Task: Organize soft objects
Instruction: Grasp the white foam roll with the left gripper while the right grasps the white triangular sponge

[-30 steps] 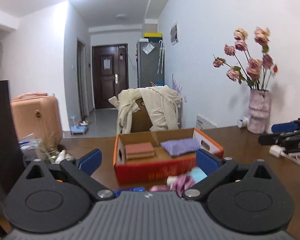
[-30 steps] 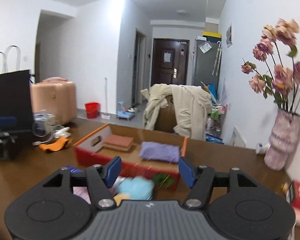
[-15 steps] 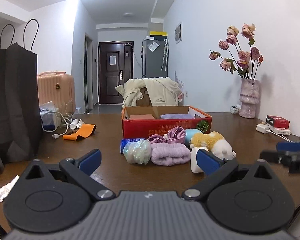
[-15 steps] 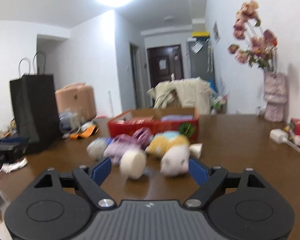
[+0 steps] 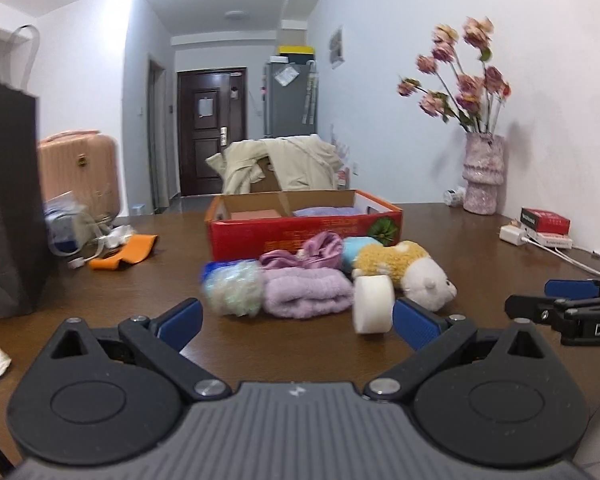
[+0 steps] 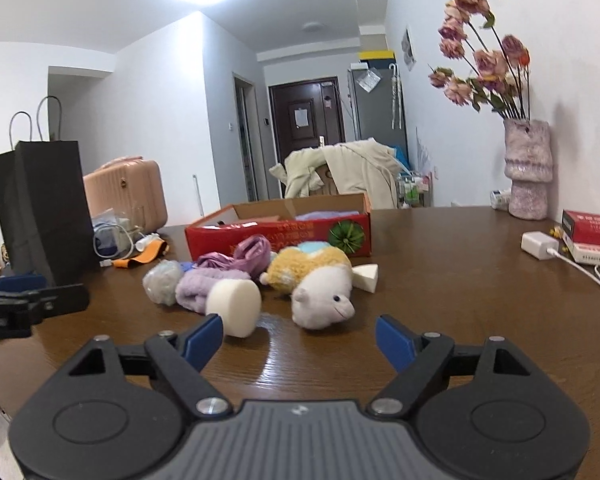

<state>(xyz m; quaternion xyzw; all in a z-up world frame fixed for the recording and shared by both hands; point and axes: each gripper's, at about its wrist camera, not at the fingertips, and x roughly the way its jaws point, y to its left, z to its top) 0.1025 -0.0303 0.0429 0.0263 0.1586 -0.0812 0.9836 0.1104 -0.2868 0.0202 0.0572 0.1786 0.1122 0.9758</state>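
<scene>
While both my left gripper (image 5: 296,318) and right gripper (image 6: 300,334) hang spread and empty, I should center the white foam cylinder (image 6: 234,308), lying before the red cardboard box (image 6: 280,232) mid-surface, then squeeze gently.

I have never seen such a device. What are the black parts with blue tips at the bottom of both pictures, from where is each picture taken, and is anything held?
They are two hand-held grippers, each carried by a person, with a camera looking forward along its fingers. One picture comes from the left gripper, the other from the right gripper. Both are open and hold nothing. On the brown wooden table lie a white foam cylinder, a yellow and white plush toy, a rolled lilac towel and a pale fluffy ball. Behind them stands a red cardboard box with folded cloths inside.
</scene>
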